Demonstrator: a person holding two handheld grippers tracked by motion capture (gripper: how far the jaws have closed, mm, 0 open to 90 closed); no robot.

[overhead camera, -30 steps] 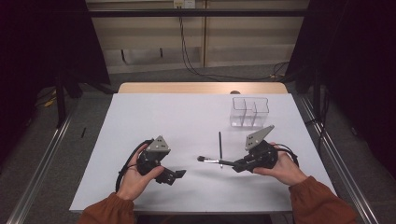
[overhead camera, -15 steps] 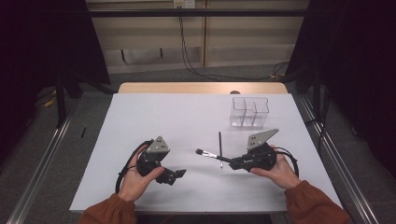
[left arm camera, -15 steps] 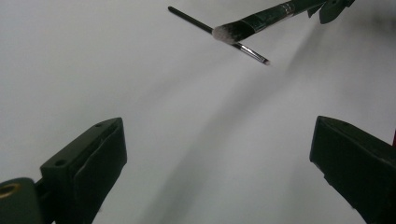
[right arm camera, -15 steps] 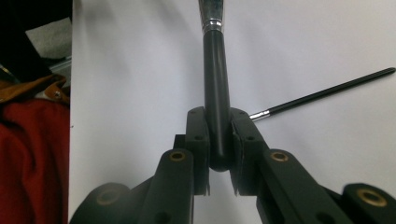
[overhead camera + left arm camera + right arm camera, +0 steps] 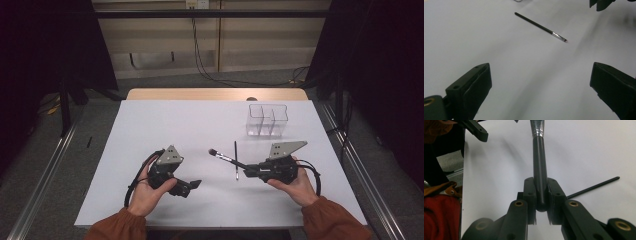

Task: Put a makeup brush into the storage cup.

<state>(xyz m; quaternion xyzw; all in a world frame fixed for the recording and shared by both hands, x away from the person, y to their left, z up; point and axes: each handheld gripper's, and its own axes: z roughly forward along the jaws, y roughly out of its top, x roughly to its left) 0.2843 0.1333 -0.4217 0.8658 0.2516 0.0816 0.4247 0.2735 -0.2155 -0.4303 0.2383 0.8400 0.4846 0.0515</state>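
Observation:
My right gripper [image 5: 251, 171] [image 5: 541, 195] is shut on the black handle of a makeup brush [image 5: 227, 159] [image 5: 539, 167]. The brush points left across the white table, its dark bristle head just above the surface. A thin black liner brush [image 5: 235, 161] [image 5: 541, 26] [image 5: 594, 186] lies flat on the table just beyond the held handle. My left gripper [image 5: 190, 187] [image 5: 541, 85] rests low at the front left. Its jaws stand wide apart with only bare table between them.
A clear plastic organizer [image 5: 267, 120] with open compartments stands at the back right of the white table [image 5: 175, 125]. The table's front edge runs just under both hands. The left gripper's jaw [image 5: 476, 130] shows at the top left of the right gripper view.
The held brush's bristle end has swung toward the far side of the table, and the right hand has shifted slightly left. The left gripper has kept still.

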